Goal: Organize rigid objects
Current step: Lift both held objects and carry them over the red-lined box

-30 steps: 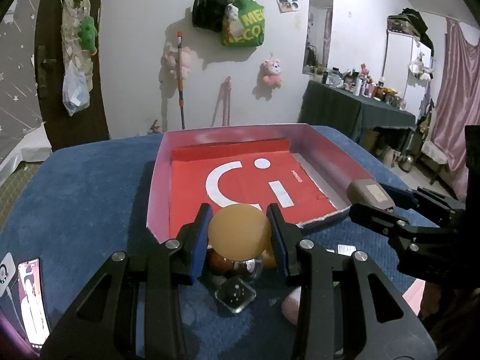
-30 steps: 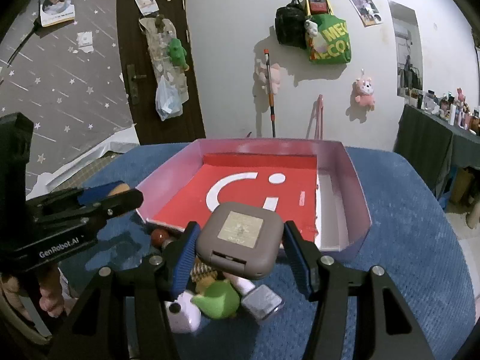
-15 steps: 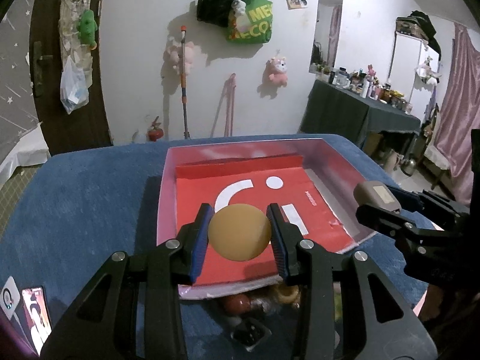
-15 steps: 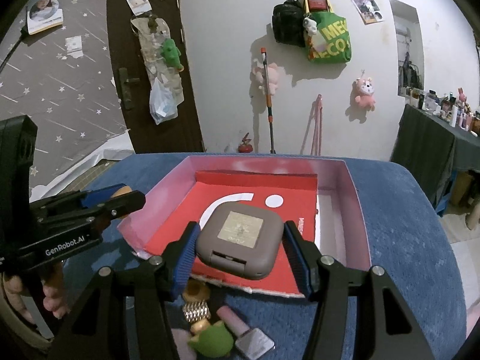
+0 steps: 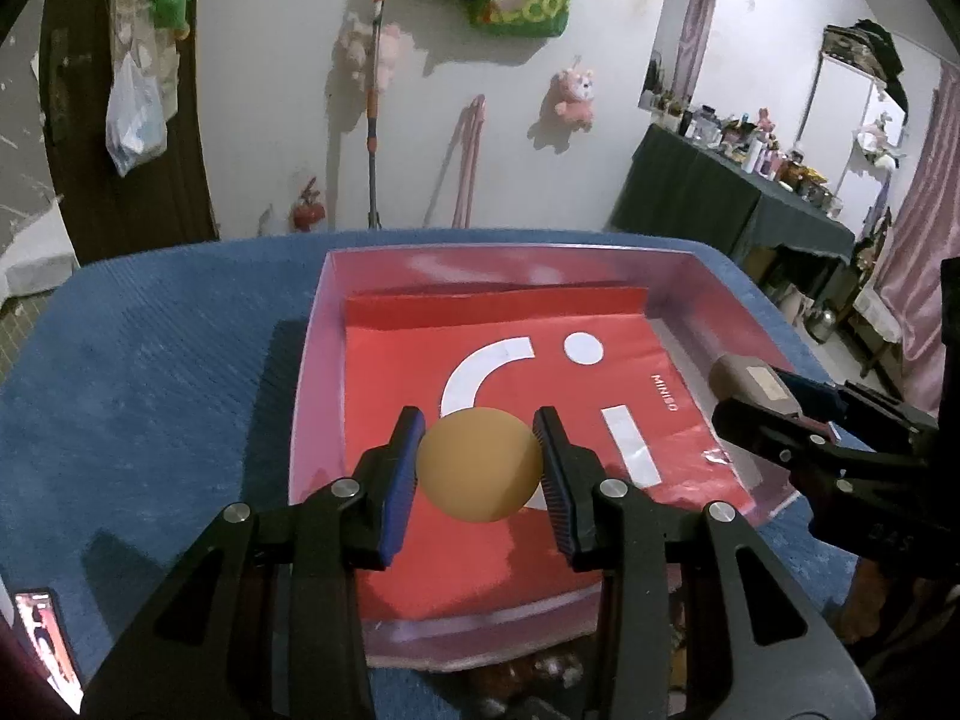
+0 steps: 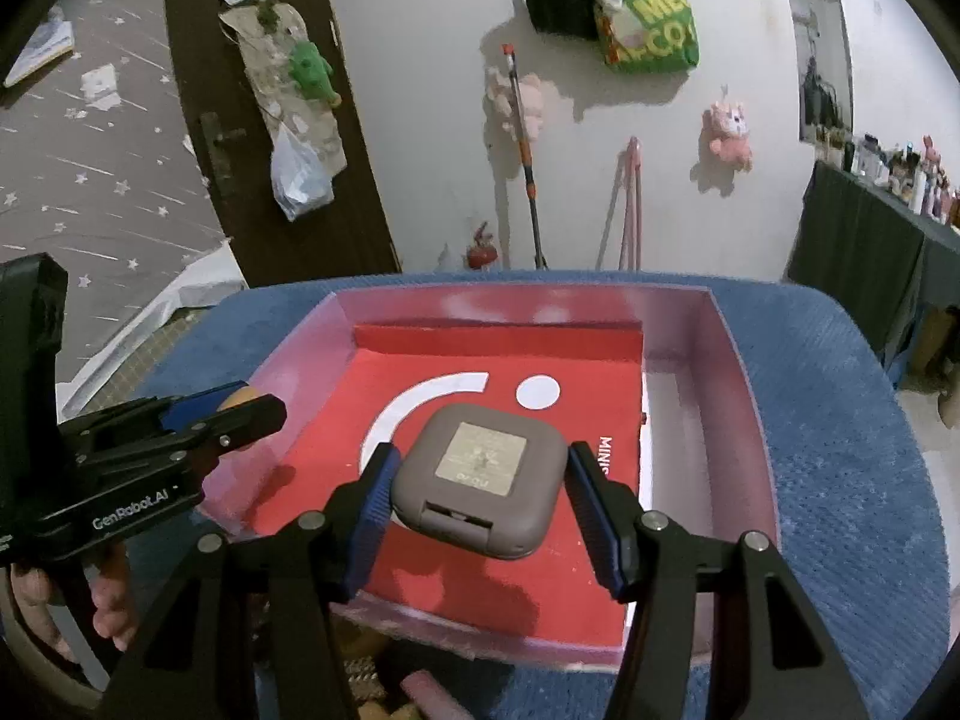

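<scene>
My left gripper (image 5: 479, 468) is shut on an orange-brown ball (image 5: 480, 465) and holds it above the near part of a pink tray (image 5: 312, 360) with a red liner. My right gripper (image 6: 480, 495) is shut on a grey-brown square case (image 6: 480, 489) with a label on top, held above the tray (image 6: 744, 396). In the left wrist view the right gripper (image 5: 762, 414) with the case (image 5: 750, 381) hangs over the tray's right side. In the right wrist view the left gripper (image 6: 240, 414) sits at the tray's left wall.
The tray lies on a blue cloth-covered table (image 5: 150, 372). Several small objects (image 6: 420, 690) lie on the cloth just in front of the tray's near wall. A phone (image 5: 45, 642) lies at the near left. A dark table with bottles (image 5: 750, 180) stands at the back right.
Both grippers have risen and moved forward from above the pile of small objects to over the tray, each still holding its object.
</scene>
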Demonstrator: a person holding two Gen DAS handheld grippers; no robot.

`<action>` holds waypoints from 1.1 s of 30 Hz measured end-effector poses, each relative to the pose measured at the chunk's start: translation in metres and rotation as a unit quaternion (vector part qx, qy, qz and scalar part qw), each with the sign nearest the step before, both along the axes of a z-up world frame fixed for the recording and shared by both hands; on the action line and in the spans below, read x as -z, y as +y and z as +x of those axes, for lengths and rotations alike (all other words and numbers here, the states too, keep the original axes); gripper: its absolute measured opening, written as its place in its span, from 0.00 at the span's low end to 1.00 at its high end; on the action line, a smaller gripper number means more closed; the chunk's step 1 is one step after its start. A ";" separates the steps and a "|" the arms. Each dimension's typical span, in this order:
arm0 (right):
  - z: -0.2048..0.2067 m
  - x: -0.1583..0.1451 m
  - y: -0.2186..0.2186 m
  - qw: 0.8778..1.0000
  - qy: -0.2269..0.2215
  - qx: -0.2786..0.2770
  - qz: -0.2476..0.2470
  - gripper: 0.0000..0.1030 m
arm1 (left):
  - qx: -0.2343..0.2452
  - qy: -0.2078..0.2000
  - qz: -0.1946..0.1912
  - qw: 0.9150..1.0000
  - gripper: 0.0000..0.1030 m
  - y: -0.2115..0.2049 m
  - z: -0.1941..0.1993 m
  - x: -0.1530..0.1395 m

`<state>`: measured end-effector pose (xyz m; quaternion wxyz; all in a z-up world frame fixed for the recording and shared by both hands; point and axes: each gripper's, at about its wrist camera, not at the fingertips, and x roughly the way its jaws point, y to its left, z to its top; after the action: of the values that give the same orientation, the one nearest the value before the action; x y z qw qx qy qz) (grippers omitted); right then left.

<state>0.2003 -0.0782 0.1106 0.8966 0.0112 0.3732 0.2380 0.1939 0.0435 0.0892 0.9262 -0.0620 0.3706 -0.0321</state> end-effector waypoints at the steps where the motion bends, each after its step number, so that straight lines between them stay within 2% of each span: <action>1: 0.004 0.002 0.001 1.000 0.004 0.000 0.000 0.58 | -0.001 0.004 -0.001 1.000 0.34 0.001 0.004 0.003; 7: 0.029 0.020 0.008 0.999 0.032 0.001 -0.013 0.58 | -0.007 0.044 -0.009 0.999 0.34 0.005 0.026 0.026; 11: 0.042 0.030 0.012 0.998 0.050 0.000 -0.025 0.58 | 0.002 0.055 -0.005 0.998 0.34 0.001 0.034 0.033; 18: 0.050 0.040 0.017 0.997 0.057 0.001 -0.047 0.58 | 0.012 0.078 -0.008 0.997 0.34 -0.003 0.045 0.043; 27: 0.057 0.051 0.020 0.995 0.080 0.004 -0.062 0.58 | 0.016 0.136 0.001 0.991 0.34 -0.008 0.058 0.060; 33: 0.061 0.062 0.019 0.993 0.104 0.006 -0.060 0.58 | 0.014 0.142 0.002 0.990 0.34 -0.010 0.059 0.061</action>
<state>0.2616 -0.0592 0.0487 0.8533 -0.0152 0.4784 0.2070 0.2527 0.0333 0.0281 0.8636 -0.0586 0.4995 -0.0352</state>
